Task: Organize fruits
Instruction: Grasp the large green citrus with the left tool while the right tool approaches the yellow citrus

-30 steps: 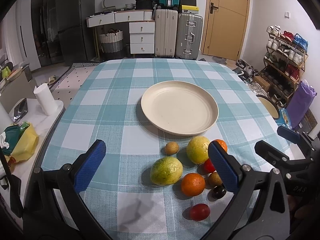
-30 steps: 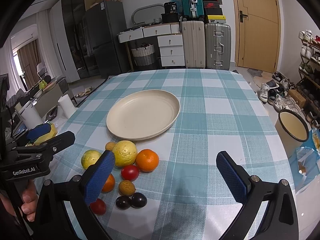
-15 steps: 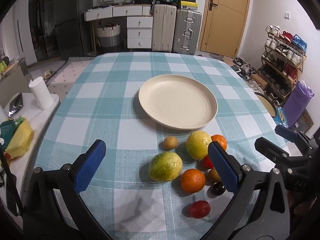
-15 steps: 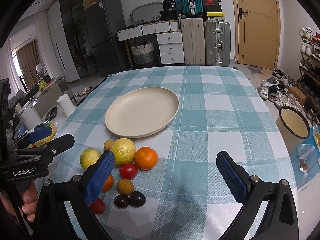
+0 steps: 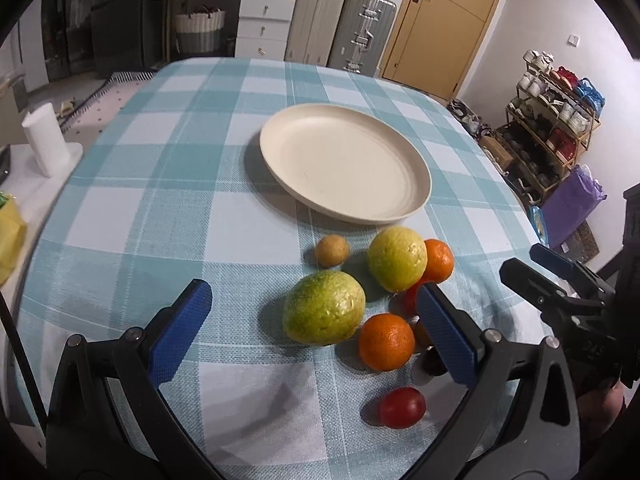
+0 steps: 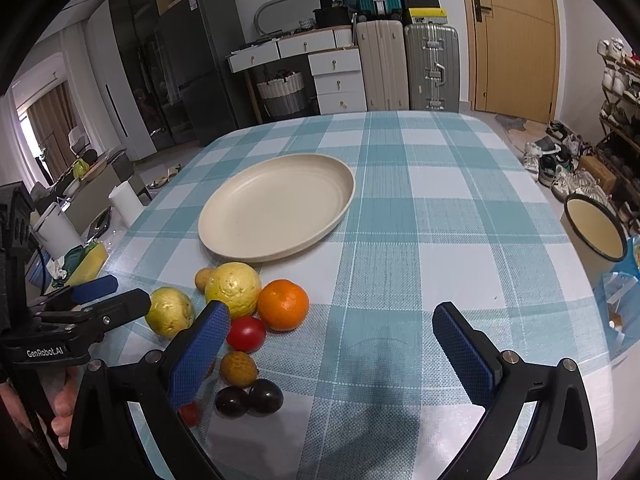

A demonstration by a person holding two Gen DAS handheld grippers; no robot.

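An empty cream plate [image 5: 344, 160] [image 6: 276, 204] lies mid-table on the checked cloth. In front of it sits a cluster of fruit: a green guava [image 5: 324, 307], a yellow guava [image 5: 397, 258] [image 6: 233, 288], two oranges [image 5: 386, 342] [image 6: 283, 304], red tomatoes [image 5: 402, 407] [image 6: 246, 333], a small brown fruit [image 5: 331, 251] and two dark plums [image 6: 250, 400]. My left gripper [image 5: 316, 338] is open and empty, its fingers on either side of the green guava and near orange. My right gripper [image 6: 328, 354] is open and empty, right of the cluster.
The table [image 6: 440, 200] is covered in a teal checked cloth. A side stand with a white roll [image 5: 42, 140] is left of the table. A round mirror [image 6: 596, 226] and shoe rack [image 5: 556, 120] stand to the right. Suitcases and drawers are behind.
My left gripper has moved forward and down toward the fruit; the green guava now lies between its fingers. My right gripper has crept slightly forward. No fruit has moved.
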